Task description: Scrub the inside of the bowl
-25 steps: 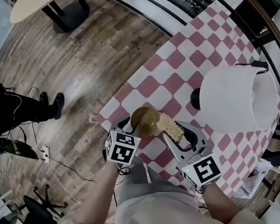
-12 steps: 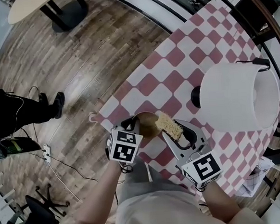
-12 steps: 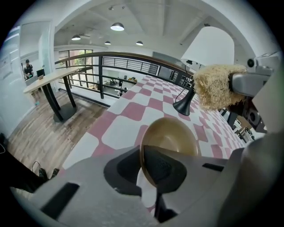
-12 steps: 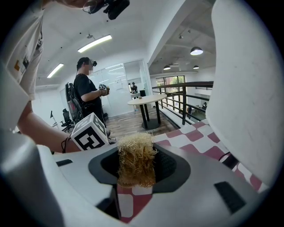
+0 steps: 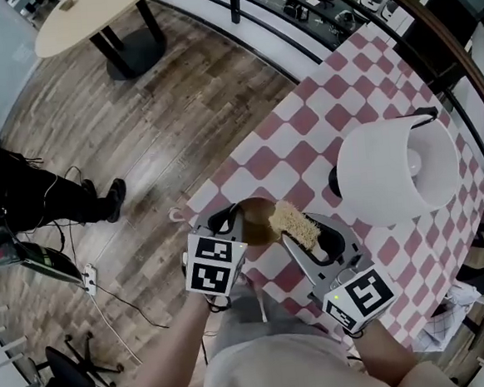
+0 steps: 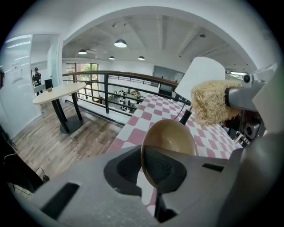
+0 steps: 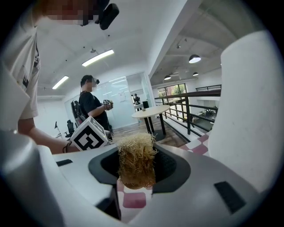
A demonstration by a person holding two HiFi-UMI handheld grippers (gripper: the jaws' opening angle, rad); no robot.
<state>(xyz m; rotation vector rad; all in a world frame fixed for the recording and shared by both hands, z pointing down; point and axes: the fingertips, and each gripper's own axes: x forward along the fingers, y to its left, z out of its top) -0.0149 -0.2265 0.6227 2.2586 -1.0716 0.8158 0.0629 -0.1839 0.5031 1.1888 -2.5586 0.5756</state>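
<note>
Pinching the bowl [image 6: 171,135] by its near rim with the left gripper [image 6: 153,175], squeezing the thin wall between both jaws; holding it tilted near the table [image 5: 304,133] corner, apparently lifted off the cloth, with the hollow facing 2 o'clock in the head view; clamping the scrubber [image 7: 134,162] tightly in the right gripper [image 5: 306,240], at 3 o'clock of the bowl, just beside the rim and not inside; seems past the grasping stage, short of any scrubbing; still to do: bringing the scrubber into the hollow, then rubbing round the inner wall; keeping clear of the lamp [image 5: 390,173] at 2 o'clock.
</note>
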